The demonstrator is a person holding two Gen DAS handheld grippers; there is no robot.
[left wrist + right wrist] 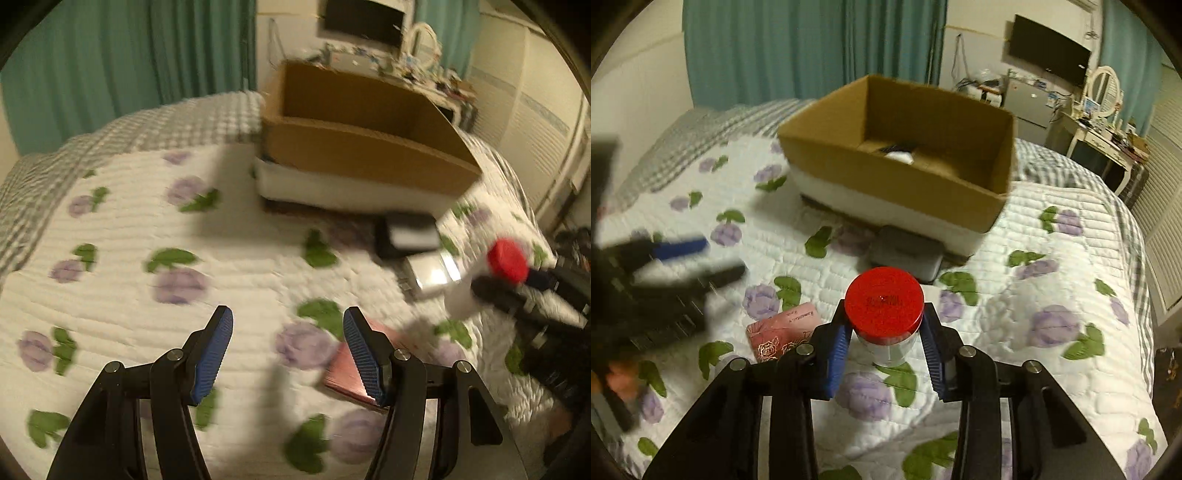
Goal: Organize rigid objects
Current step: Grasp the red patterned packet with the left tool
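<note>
My right gripper [884,334] is shut on a clear jar with a red lid [884,301], held above the bed; the jar also shows in the left wrist view [506,260]. My left gripper [288,350] is open and empty above the quilt, and appears blurred in the right wrist view [683,254]. An open cardboard box [894,173] sits on a white base on the bed [365,158], with some items inside. A pink rose-patterned box [783,332] lies on the quilt, just right of my left gripper [354,373]. A dark flat case [905,254] lies in front of the cardboard box.
A silvery flat object [432,273] lies by the dark case [406,236]. The bed has a floral quilt [1052,288]. Teal curtains [812,48], a wall TV [1049,55] and a cluttered dressing table [1108,136] stand behind.
</note>
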